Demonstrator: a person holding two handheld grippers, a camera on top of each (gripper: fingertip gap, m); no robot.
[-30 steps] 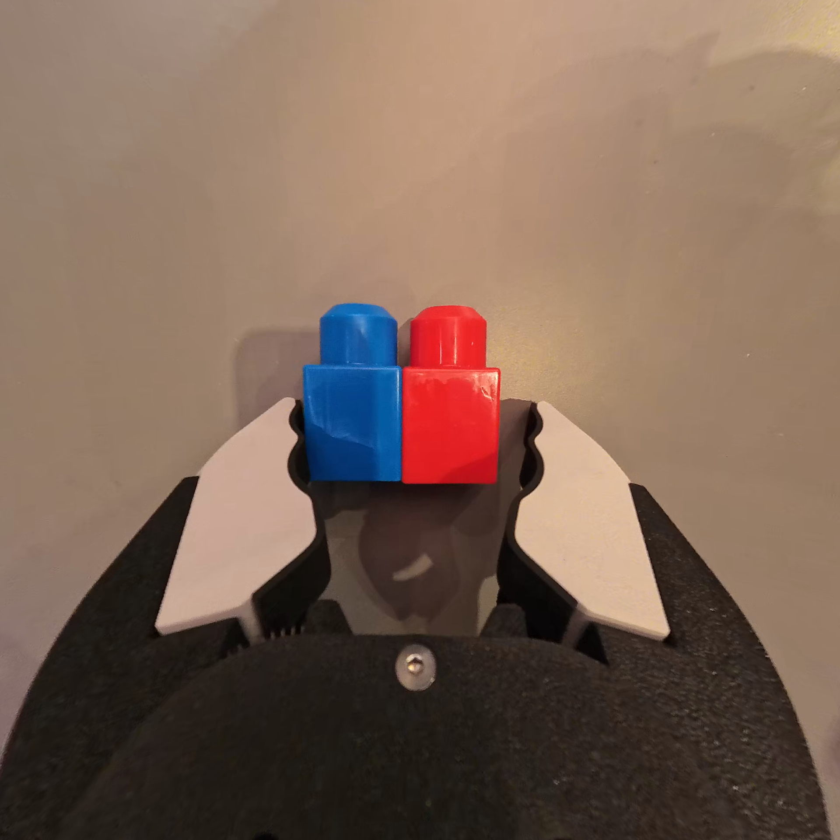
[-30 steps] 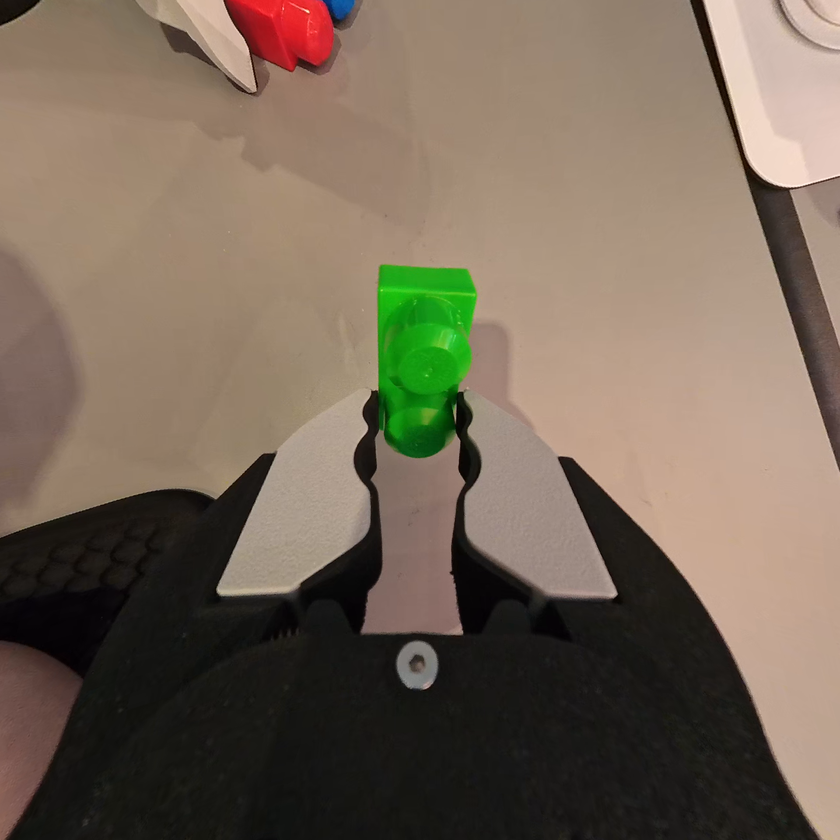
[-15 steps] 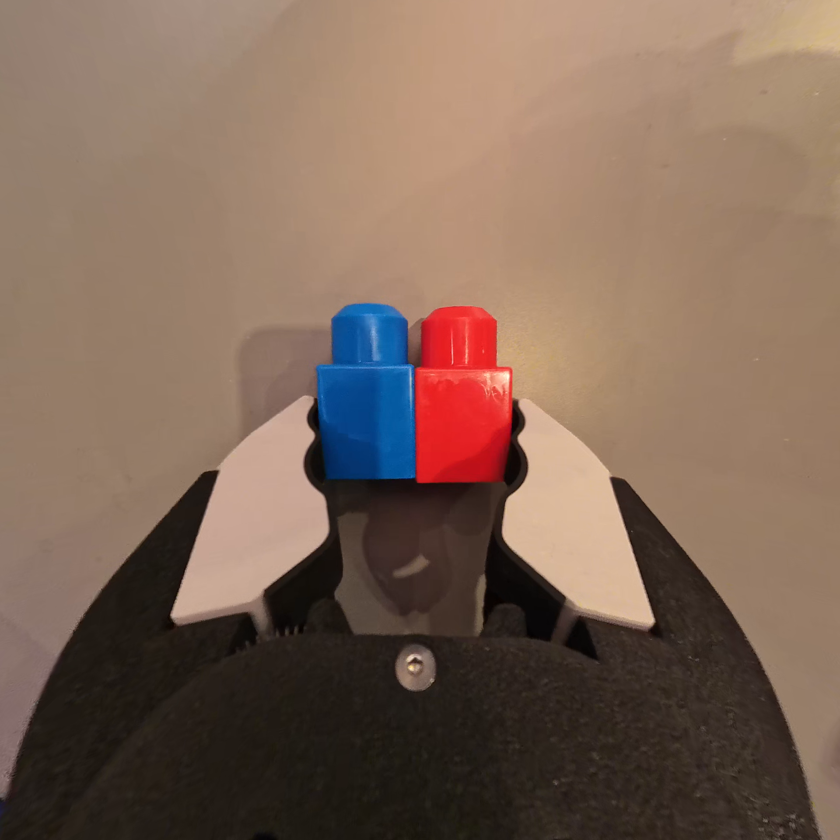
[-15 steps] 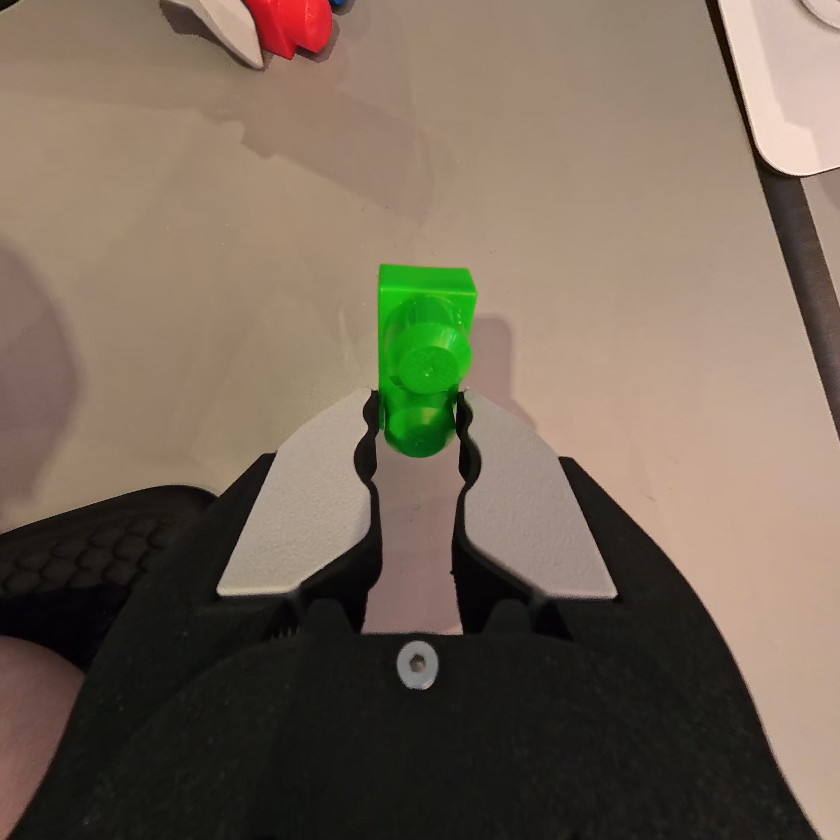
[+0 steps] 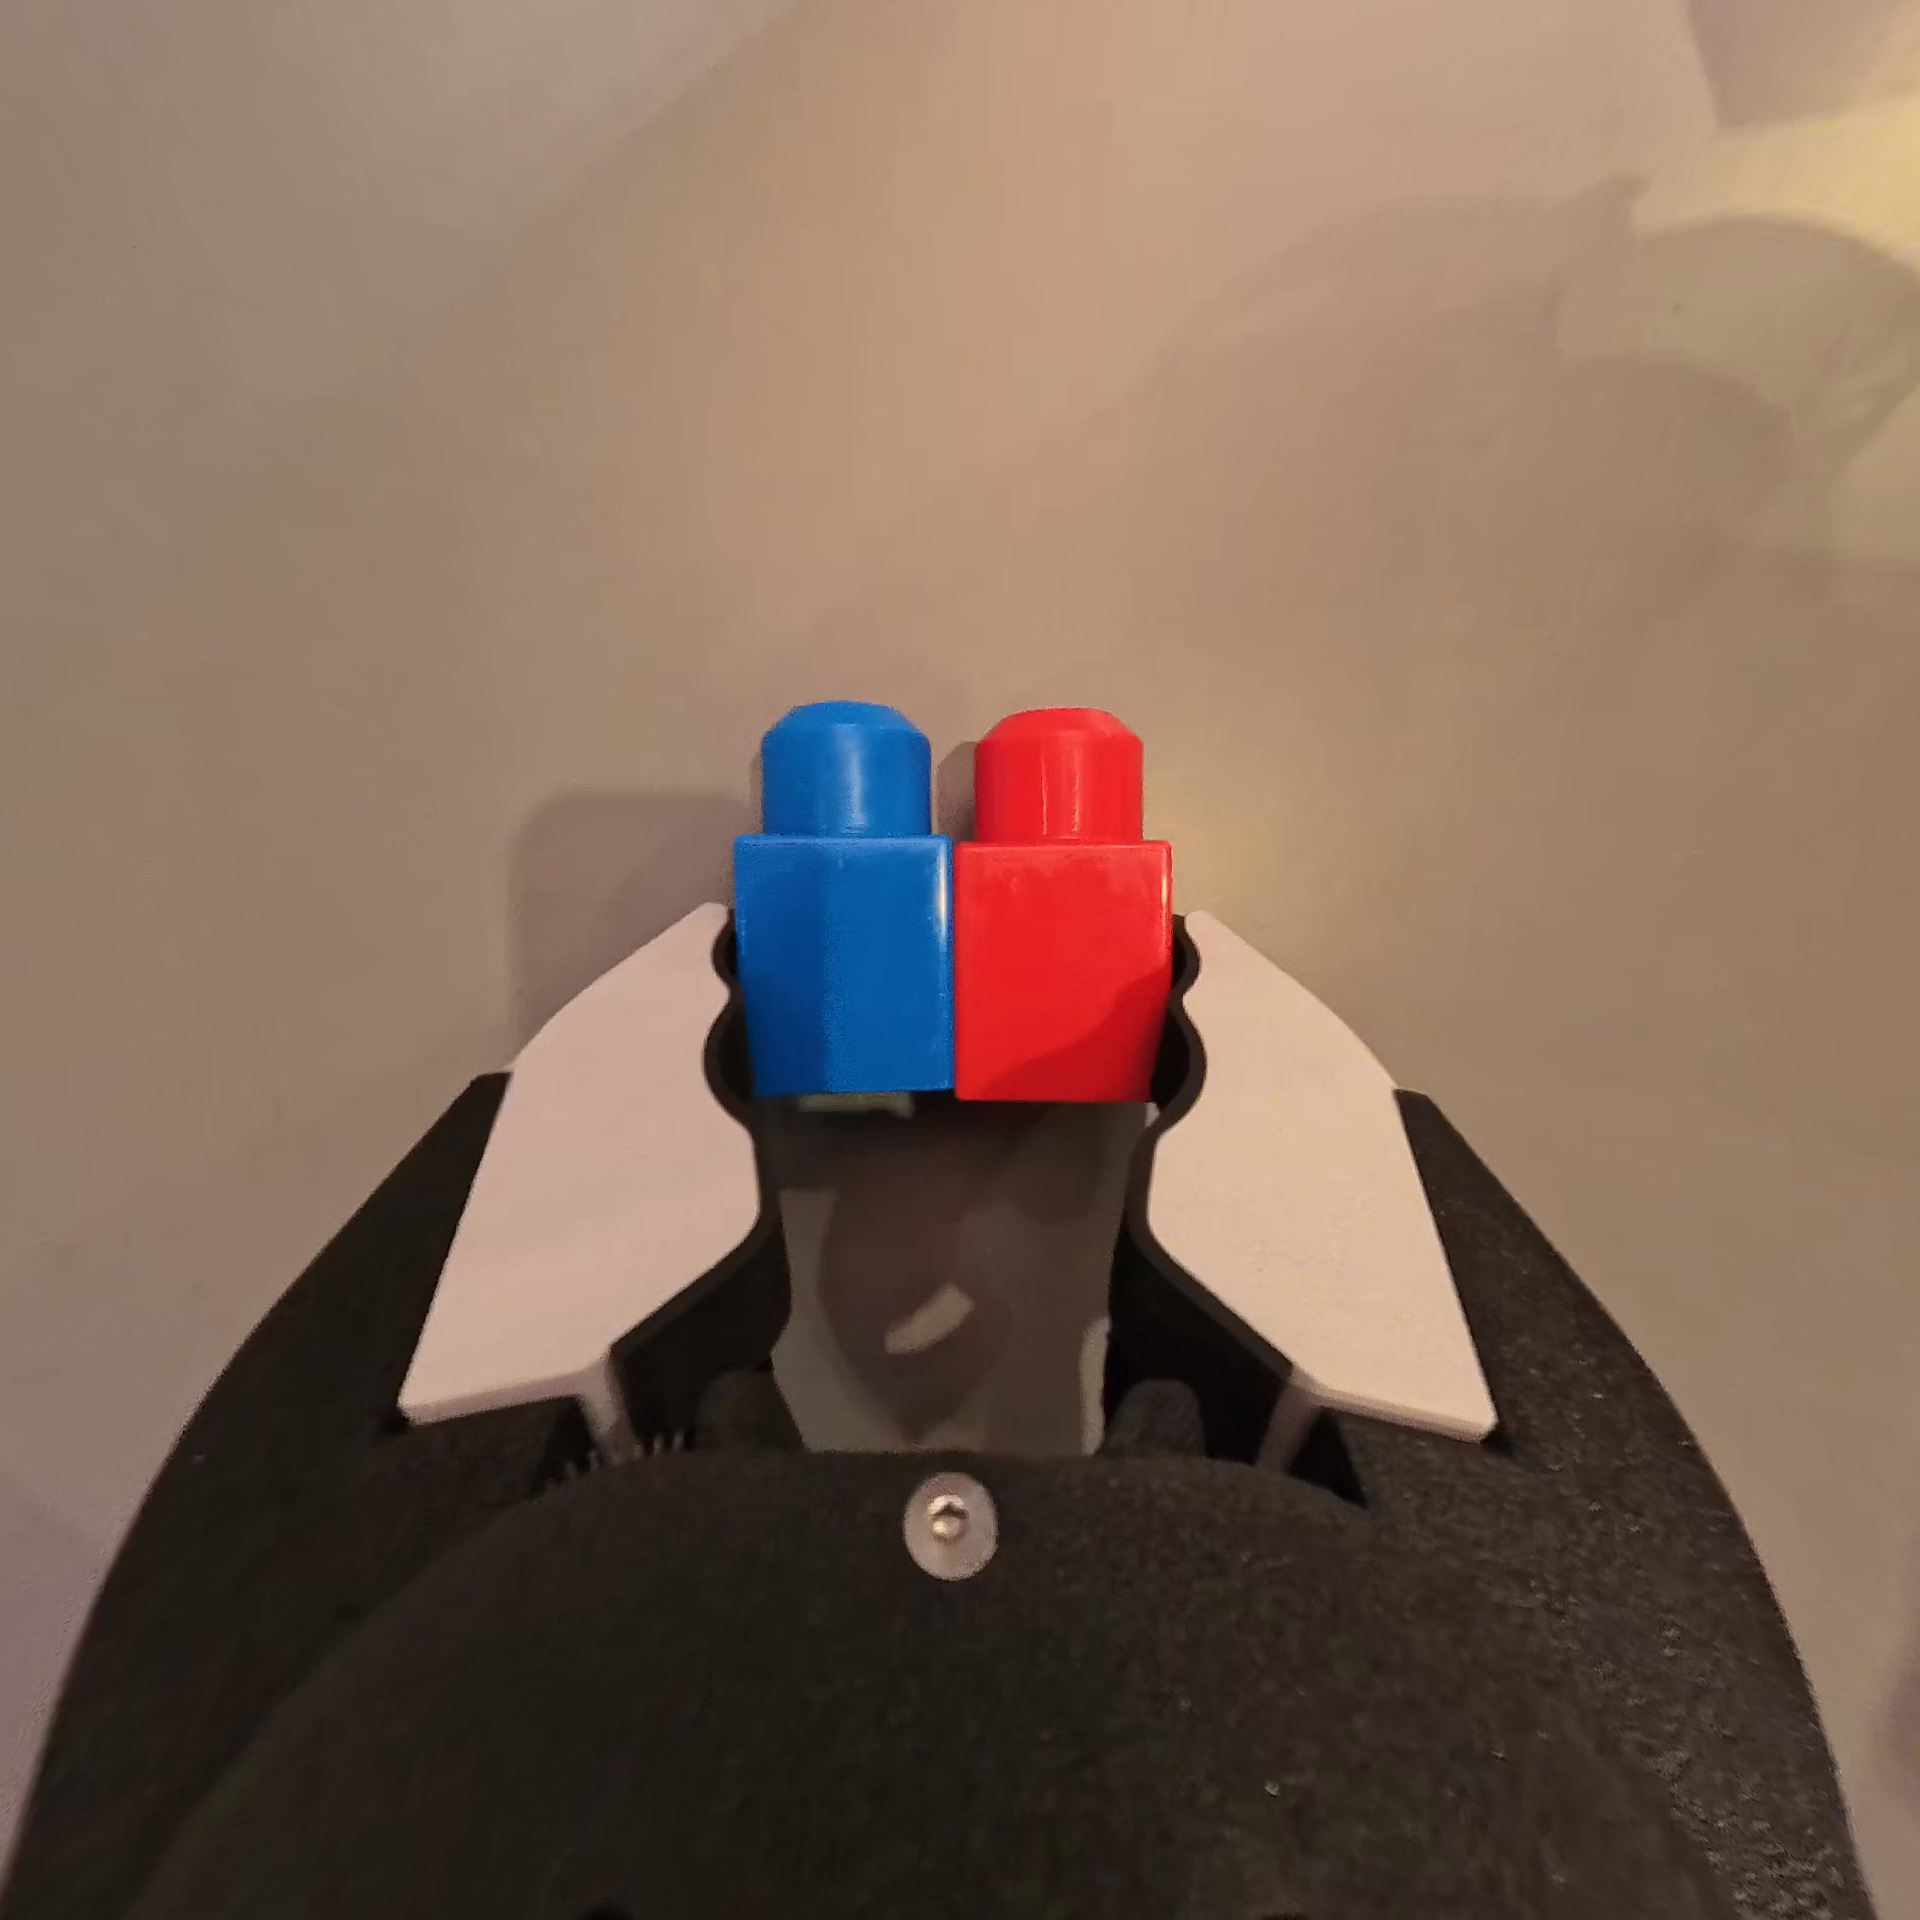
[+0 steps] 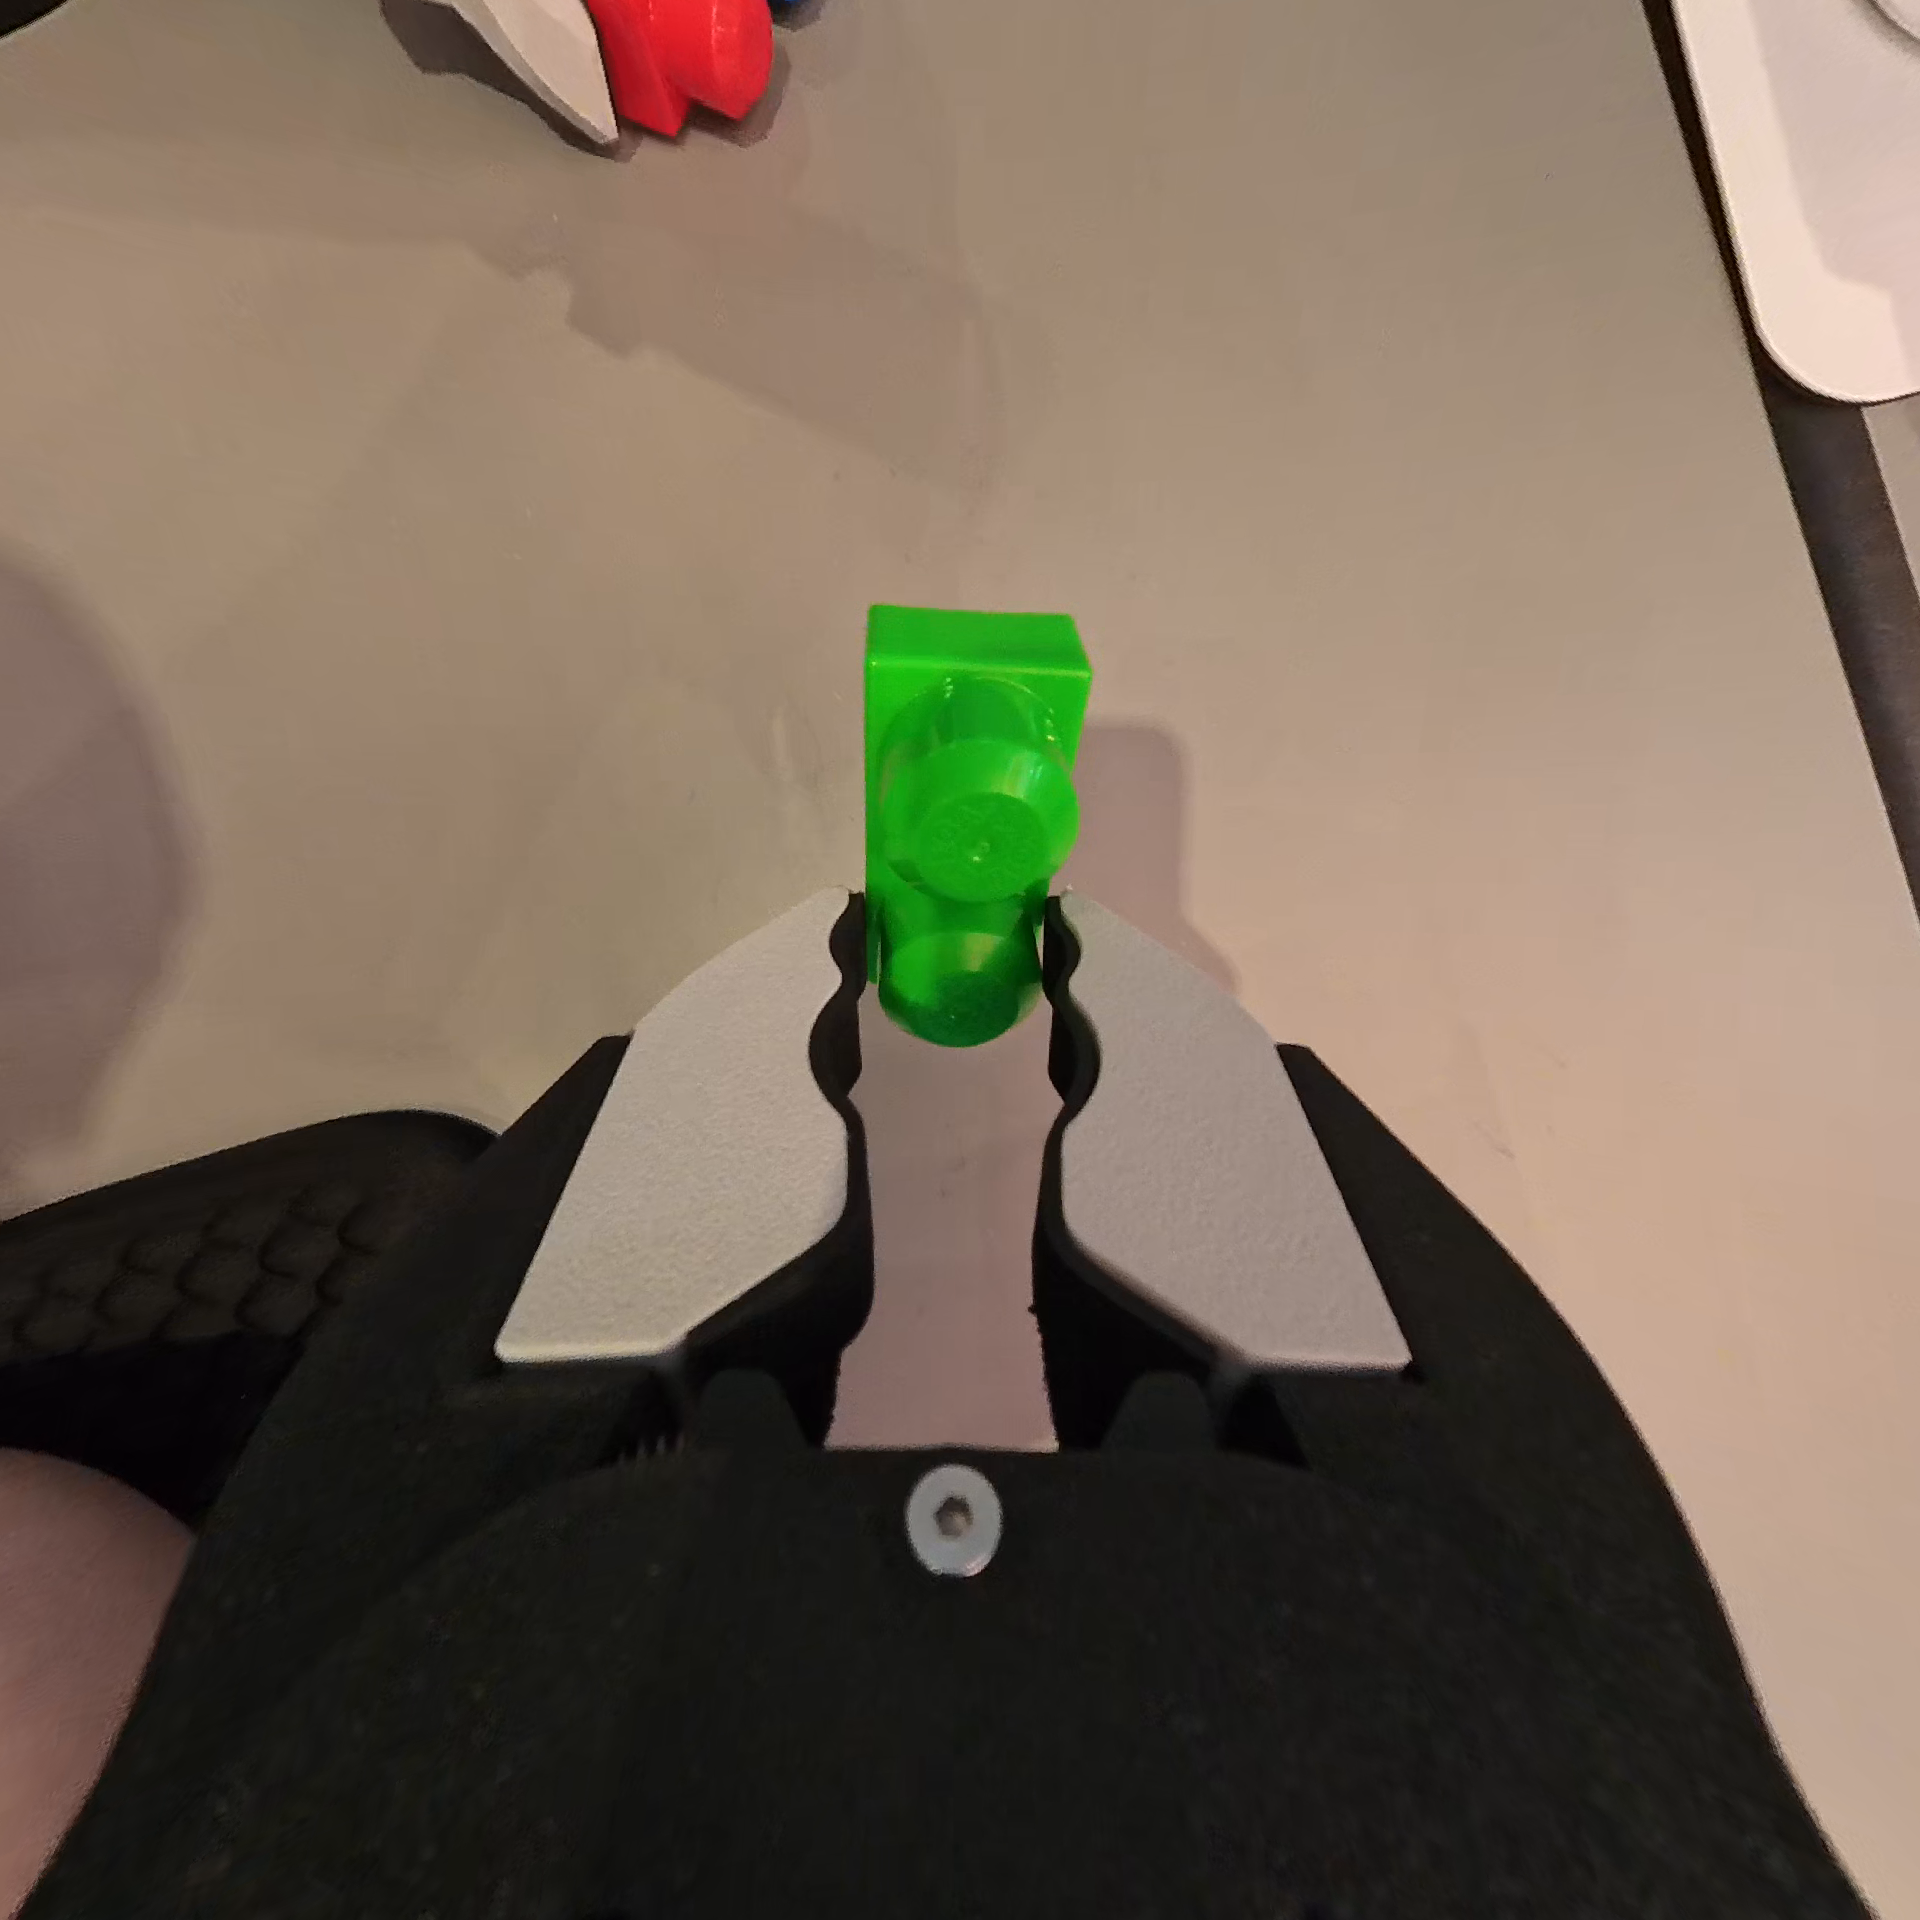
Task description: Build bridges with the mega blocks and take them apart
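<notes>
The left gripper (image 5: 954, 997) pinches two single-stud blocks side by side — the blue block (image 5: 844, 966) against its left finger, the red block (image 5: 1060, 971) against its right, the two touching along one face, studs pointing to 12 o'clock. Beyond them lies only bare bench (image 5: 935, 364), with soft shadows at 2 o'clock.

The right gripper (image 6: 956, 971) is closed on the green block (image 6: 971, 821), a two-stud piece gripped at its near end, the studs facing the camera and the far end reaching out to 12 o'clock above the bench. At 11 o'clock, well apart from it, a finger of the left gripper and the red block show at the frame's top edge. A white object (image 6: 1808, 197) lies at 1 o'clock by the bench edge; a dark textured thing sits at 8 o'clock.

As a judgement: the bridge is not yet built. The two pillars are held together and the span is in hand, but the span is still apart from them. Left to do: bring the green block over the two studs, press it down, then pull everything apart again.
</notes>
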